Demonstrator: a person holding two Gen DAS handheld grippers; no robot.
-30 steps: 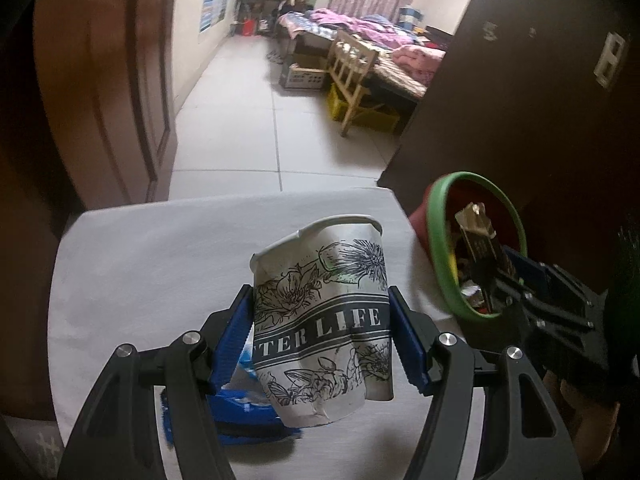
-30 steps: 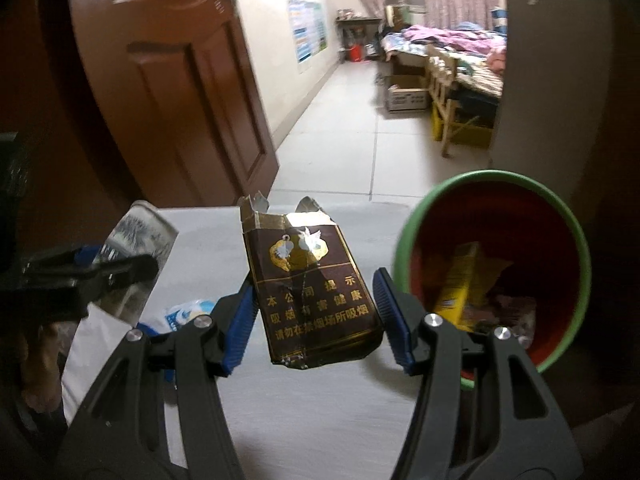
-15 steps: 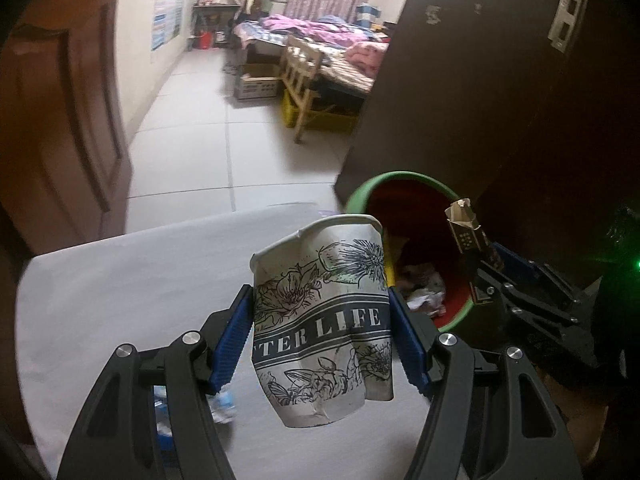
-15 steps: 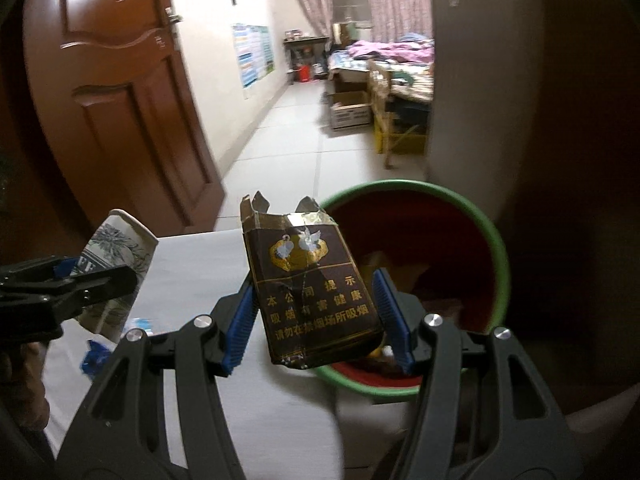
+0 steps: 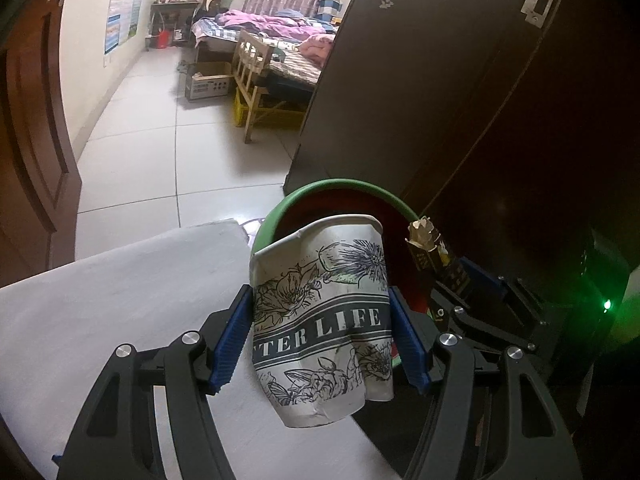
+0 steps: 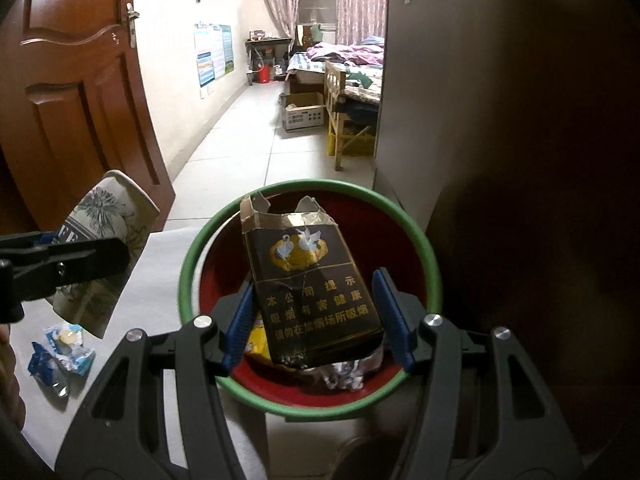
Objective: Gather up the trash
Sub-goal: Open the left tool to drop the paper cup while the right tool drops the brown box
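Trash bin point(image 6: 434, 276) sits right under my right claw point(image 6: 316, 320), which is pinching a torn cigarette pack point(image 6: 312, 288); left claw point(image 5: 324, 336) squeezes a crumpled cup point(image 5: 324, 320).

My fingers point(image 5: 230, 340) are ribbed blue plastic on matt black arms, pressing a creased, matt paper cup point(image 5: 322, 320) and a torn cigarette pack point(image 6: 310, 288) of glossy dark card with gold print. The bin point(image 6: 424, 248) looks like smooth plastic, the surface point(image 5: 100, 312) perhaps matt grey cloth, the wrappers point(image 6: 62, 352) shiny film.
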